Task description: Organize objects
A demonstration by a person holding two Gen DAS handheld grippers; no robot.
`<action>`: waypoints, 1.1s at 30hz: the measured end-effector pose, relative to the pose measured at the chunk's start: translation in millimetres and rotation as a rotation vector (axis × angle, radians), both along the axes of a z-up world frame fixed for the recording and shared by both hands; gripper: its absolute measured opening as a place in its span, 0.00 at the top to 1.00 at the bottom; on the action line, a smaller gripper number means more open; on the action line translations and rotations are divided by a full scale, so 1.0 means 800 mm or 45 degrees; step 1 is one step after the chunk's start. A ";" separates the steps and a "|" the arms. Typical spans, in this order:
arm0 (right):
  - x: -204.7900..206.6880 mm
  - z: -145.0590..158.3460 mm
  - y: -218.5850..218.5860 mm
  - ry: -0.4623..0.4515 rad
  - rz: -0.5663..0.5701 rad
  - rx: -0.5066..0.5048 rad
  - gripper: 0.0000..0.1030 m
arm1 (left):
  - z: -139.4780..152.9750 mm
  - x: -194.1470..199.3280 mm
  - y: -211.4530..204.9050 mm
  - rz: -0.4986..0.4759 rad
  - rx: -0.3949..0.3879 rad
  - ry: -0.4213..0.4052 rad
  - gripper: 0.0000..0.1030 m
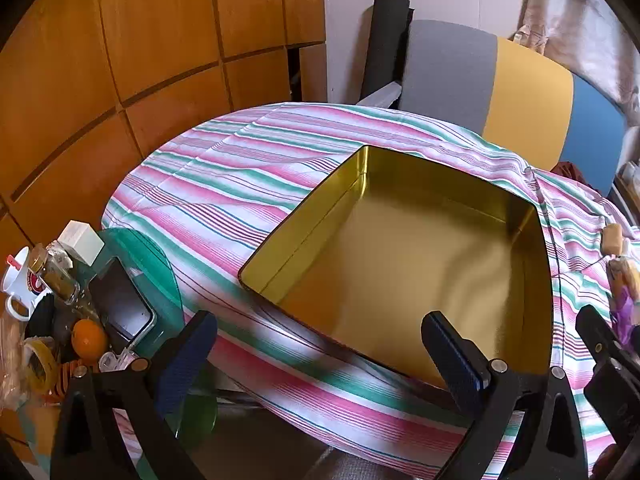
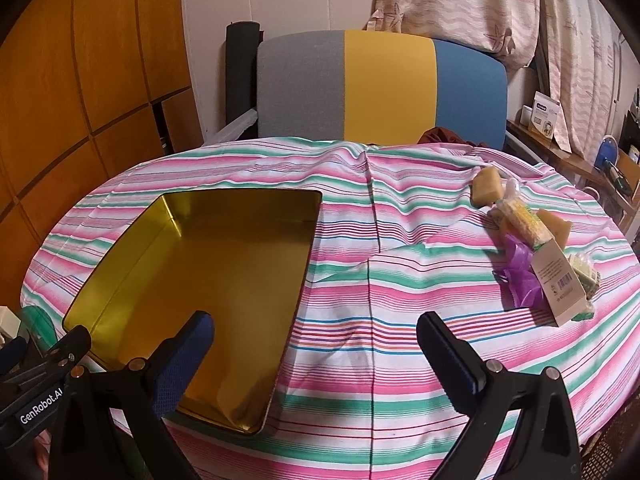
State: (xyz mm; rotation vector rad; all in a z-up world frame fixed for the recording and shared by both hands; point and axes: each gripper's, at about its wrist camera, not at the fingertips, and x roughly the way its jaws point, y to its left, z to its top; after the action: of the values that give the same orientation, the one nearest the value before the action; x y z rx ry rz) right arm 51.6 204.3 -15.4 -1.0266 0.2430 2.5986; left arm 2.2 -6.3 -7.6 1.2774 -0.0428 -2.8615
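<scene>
An empty gold tin box (image 1: 408, 264) lies open on the striped tablecloth (image 1: 224, 184); it also shows in the right wrist view (image 2: 208, 276). My left gripper (image 1: 320, 344) is open and empty, over the tin's near edge. My right gripper (image 2: 316, 344) is open and empty, at the tin's right near corner. To the right lies a small pile: two tan blocks (image 2: 487, 185), a long boxed item (image 2: 556, 276), a purple wrapper (image 2: 520, 280) and a doll-like figure (image 1: 624, 292). The right gripper's finger (image 1: 600, 332) shows in the left wrist view.
A glass side table (image 1: 160, 264) at the left holds a mug (image 1: 20, 284), a jar (image 1: 56, 280), an orange (image 1: 89, 337), tape (image 1: 40, 364) and a white box (image 1: 82, 240). A grey, yellow and blue chair (image 2: 380, 88) stands behind the table. Wooden cabinets (image 1: 120, 40) line the left.
</scene>
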 end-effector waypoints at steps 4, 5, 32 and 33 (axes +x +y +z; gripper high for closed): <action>0.007 0.001 0.010 0.031 -0.019 -0.020 0.00 | 0.000 0.006 0.012 -0.046 -0.024 0.046 0.00; 0.009 0.002 0.015 0.046 -0.028 -0.041 0.00 | -0.002 0.009 0.019 -0.072 -0.045 0.051 0.00; 0.130 -0.061 0.206 0.047 -0.475 -0.022 0.00 | -0.034 0.092 0.136 -0.682 0.174 -0.127 0.00; 0.138 -0.062 0.216 0.061 -0.490 -0.038 0.02 | -0.034 0.093 0.139 -0.689 0.177 -0.134 0.00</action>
State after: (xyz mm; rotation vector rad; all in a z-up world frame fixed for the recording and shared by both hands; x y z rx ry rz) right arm 161.9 377.4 -64.7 -0.8325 0.4448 2.2773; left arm 76.9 104.7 -35.0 1.6649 -0.2276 -3.2803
